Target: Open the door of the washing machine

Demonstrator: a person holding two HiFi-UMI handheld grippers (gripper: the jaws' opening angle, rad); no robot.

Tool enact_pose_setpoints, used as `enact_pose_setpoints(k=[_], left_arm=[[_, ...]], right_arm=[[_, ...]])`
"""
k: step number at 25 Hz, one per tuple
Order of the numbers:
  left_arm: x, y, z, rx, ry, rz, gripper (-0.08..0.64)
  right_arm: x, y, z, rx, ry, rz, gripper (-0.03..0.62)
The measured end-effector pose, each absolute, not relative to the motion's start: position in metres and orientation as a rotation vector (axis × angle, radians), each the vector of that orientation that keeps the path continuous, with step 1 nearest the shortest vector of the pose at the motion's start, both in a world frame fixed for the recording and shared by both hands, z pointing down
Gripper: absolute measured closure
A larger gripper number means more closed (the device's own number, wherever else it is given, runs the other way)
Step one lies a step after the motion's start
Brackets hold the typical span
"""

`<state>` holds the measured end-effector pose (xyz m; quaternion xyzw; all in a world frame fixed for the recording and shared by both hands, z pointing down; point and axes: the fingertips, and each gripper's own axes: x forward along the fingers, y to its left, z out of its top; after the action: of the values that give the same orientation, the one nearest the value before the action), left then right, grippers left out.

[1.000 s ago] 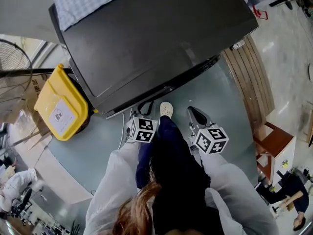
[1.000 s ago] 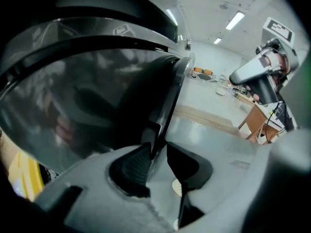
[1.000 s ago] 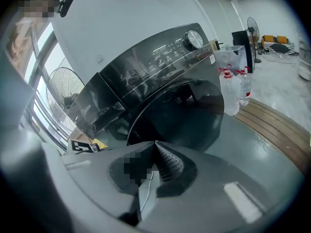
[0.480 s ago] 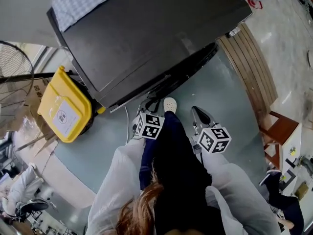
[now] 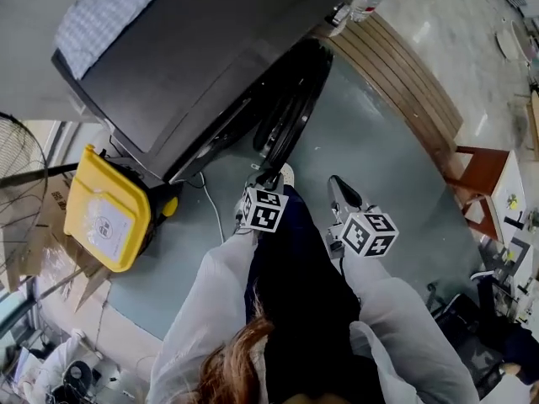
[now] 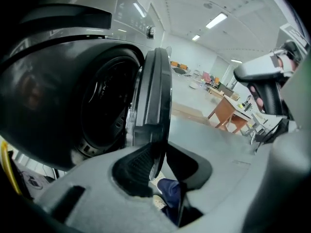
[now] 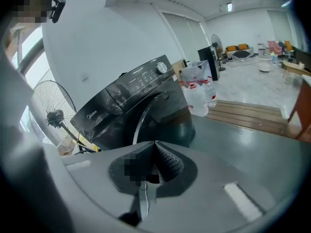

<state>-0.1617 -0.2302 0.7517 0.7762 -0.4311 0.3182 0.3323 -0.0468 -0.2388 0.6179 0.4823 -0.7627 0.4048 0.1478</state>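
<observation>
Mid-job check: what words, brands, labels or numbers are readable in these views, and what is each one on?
"Midea": on the front panel of the washing machine, left of the controls, in the right gripper view.
Print on the control panel: too small to read.
Label on the yellow bin: too blurred to read.
Labels on the bottles: unreadable.

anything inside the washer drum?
Left gripper view: the drum mouth shows only dark interior, no laundry visible. Its depths are too dark to read, and the left gripper, clamped on the door, covers the bottom.
</observation>
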Motion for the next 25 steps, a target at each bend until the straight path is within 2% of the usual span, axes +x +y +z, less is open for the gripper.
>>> enact_pose_setpoints(k=[14,25], left_arm=[[-0.089,-0.21,0.754,2.064,-1.029,0.834,0.459],[-0.034,-0.197,0.755,2.015,-1.101,0.95,0.463]], right_arm=[[0.029,-0.182,0.6,1.637,-2.092,1.214,0.584],[0.097,-0.183,0.618,1.526,-2.12,1.289,0.584]])
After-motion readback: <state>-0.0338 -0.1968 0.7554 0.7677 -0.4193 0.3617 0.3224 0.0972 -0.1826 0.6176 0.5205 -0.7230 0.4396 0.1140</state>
